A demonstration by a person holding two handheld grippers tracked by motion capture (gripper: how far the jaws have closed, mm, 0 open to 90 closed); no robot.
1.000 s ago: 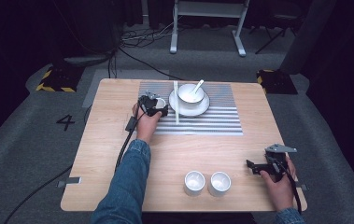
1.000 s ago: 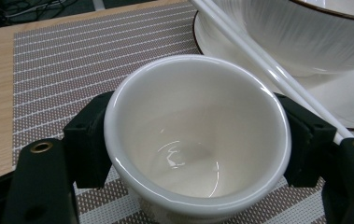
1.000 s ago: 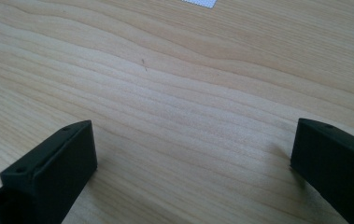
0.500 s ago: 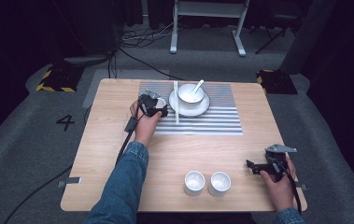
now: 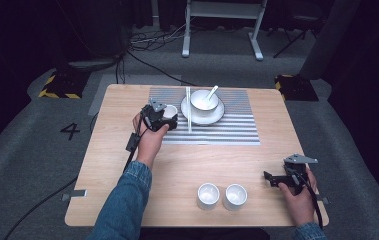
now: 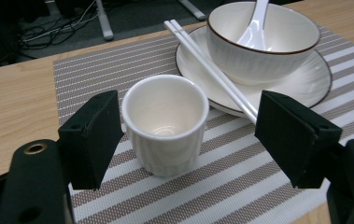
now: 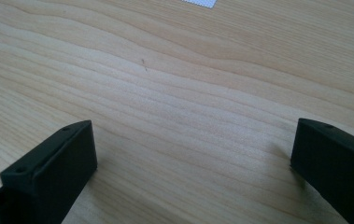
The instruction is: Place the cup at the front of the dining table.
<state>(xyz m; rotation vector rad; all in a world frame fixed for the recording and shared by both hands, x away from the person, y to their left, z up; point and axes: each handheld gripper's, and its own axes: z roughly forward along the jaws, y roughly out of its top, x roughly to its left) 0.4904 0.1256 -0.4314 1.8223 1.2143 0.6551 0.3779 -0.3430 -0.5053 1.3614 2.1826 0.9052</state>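
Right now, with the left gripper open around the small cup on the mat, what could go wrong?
1. The cup sits nearer one jaw of the left gripper, so closing may push it sideways or tip it.
2. The chopsticks lie just beside the cup, resting on the plate; the far jaw could knock them off.
3. The mat might slide if the cup is dragged.

A dim recording studio: floor cables (image 5: 152, 42), hazard-taped blocks (image 5: 57, 85), a stand's legs (image 5: 222, 30)

White ribbed teacup (image 6: 164, 125): small, handleless, glazed, empty. It stands upright on the striped placemat (image 6: 240, 186), just beside the plate (image 6: 305, 81) that carries the bowl, near the white chopsticks (image 6: 212, 70) lying across that plate's rim.
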